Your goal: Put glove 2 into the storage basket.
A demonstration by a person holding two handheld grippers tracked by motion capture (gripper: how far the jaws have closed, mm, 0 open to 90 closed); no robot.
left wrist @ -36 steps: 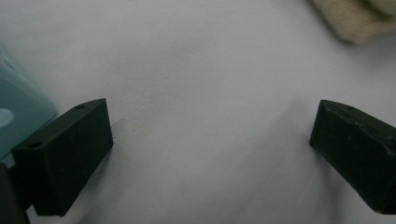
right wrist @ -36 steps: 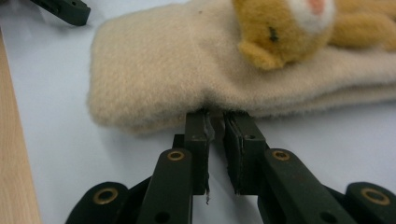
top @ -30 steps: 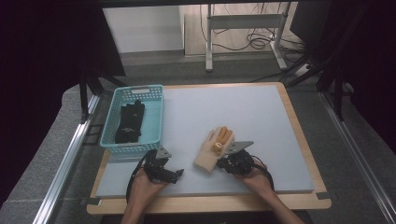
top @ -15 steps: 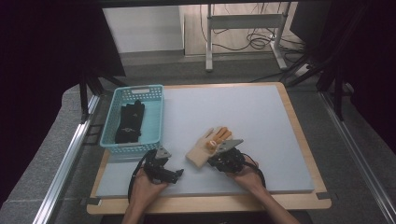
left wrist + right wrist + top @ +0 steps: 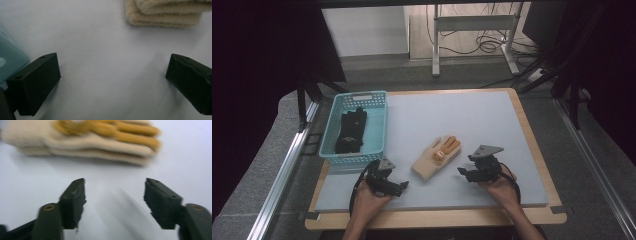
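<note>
Glove: cream knitted glove with orange-coated fingers (image 5: 436, 158), flat on desk (image 5: 492, 125), right of turquoise plastic basket (image 5: 377, 131).
Right gripper (image 5: 466, 171): just opened, empty, beside glove.
Left gripper (image 5: 401, 185): wide, empty.
Risk: limp knit could bunch or slip at regrasp.

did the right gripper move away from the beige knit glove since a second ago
Yes. The right gripper has backed off rightward from the beige knit glove, away from the blue plastic basket; its jaws have just been opening, with nothing between them.
</note>
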